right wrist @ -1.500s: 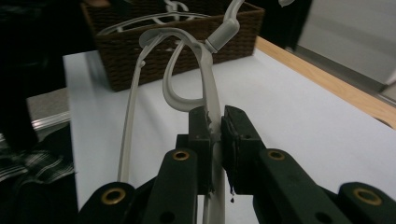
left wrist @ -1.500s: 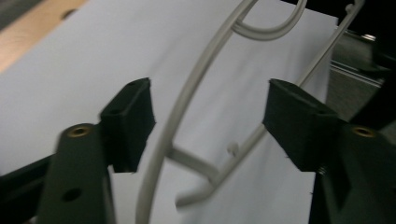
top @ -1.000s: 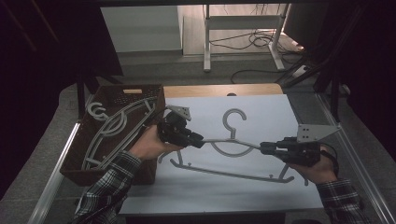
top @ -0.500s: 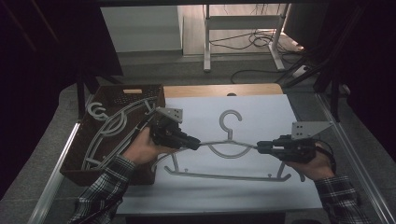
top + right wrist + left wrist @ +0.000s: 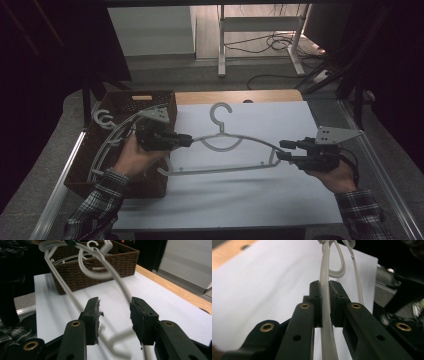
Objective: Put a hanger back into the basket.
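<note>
A pale grey plastic hanger [image 5: 235, 141] hangs a little above the white sheet, hook toward the far side. My left gripper [image 5: 186, 140] is shut on its left shoulder; in the left gripper view the black pads [image 5: 315, 298] pinch the thin hanger arm [image 5: 325, 305]. My right gripper [image 5: 281, 150] stands at the hanger's right end. Its jaws have just been opening, and in the right gripper view the hanger's end [image 5: 117, 336] lies loose in the gap of that gripper [image 5: 114, 307], touching neither pad.
A brown wicker basket [image 5: 150, 100] sits at the table's left with more pale hangers [image 5: 107, 120] sticking out of it. A white sheet [image 5: 250, 200] covers the tabletop; a wooden edge [image 5: 240, 96] shows behind it. Metal rails run along both sides.
My left gripper has carried the hanger leftward toward the basket. The right gripper has stayed in place and its jaws have come apart off the hanger's right end.
</note>
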Available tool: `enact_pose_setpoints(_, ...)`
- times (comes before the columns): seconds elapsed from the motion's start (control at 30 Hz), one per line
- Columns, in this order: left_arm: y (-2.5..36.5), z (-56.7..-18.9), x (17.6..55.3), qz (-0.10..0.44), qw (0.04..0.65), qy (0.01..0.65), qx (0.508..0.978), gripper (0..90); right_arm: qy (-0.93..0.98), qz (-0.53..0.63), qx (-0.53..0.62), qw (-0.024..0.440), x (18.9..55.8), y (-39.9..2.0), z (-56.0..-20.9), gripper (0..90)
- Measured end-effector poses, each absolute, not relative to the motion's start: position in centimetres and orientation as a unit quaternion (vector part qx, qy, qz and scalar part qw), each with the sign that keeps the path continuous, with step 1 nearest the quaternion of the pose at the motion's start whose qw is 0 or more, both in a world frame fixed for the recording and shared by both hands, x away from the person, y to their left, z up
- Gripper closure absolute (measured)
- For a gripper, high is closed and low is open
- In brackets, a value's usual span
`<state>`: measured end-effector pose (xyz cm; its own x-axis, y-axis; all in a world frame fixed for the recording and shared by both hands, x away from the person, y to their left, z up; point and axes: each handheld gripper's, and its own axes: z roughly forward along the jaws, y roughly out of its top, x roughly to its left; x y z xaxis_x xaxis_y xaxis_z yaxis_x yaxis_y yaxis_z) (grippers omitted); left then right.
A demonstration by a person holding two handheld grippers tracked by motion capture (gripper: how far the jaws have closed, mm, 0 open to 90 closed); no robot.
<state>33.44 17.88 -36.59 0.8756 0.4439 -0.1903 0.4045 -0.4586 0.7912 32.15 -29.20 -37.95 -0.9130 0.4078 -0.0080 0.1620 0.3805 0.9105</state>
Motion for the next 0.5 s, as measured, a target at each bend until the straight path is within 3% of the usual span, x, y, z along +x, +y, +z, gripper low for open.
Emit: enact_pose_setpoints(0.5, 28.2, -35.1, 30.9, 0.146, 0.474, 0.375, 0.783, 82.9, 0.823, 0.524, 0.197, 0.095, 31.7, -28.6, -40.7, 57.7)
